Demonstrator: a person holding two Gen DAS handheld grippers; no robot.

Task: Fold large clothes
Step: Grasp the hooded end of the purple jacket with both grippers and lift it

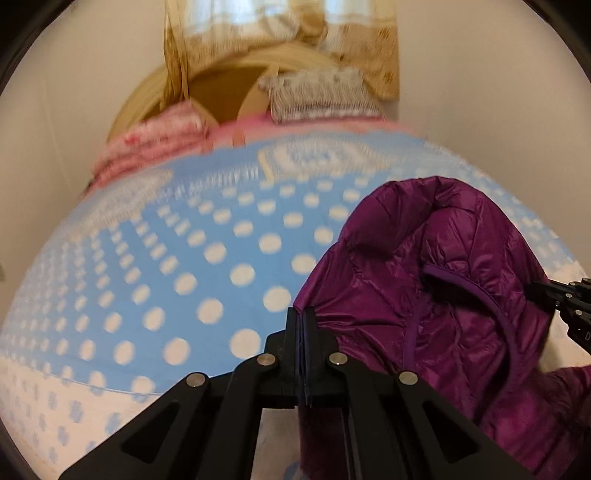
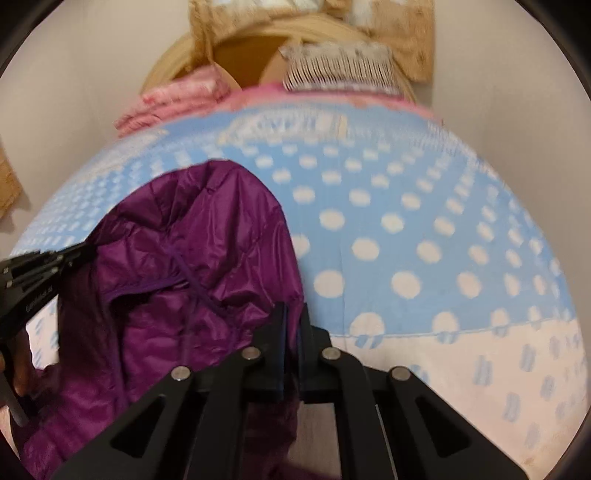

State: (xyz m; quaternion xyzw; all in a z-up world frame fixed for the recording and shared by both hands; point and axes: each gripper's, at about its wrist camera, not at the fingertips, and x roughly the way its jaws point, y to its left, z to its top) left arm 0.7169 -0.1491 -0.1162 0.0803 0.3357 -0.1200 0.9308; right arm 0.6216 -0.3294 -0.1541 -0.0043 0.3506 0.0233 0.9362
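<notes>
A purple puffer jacket with a hood lies on a blue bedspread with white dots. My left gripper is shut on the jacket's left edge, with purple fabric hanging below the jaws. My right gripper is shut on the jacket's right edge. The jacket is stretched between the two grippers, its far part resting on the bed. The right gripper shows at the right edge of the left wrist view. The left gripper shows at the left edge of the right wrist view.
Pink folded bedding and a grey patterned pillow lie at the far end of the bed by a wooden headboard. Curtains hang behind. White walls flank the bed. The bedspread's near border is white with blue marks.
</notes>
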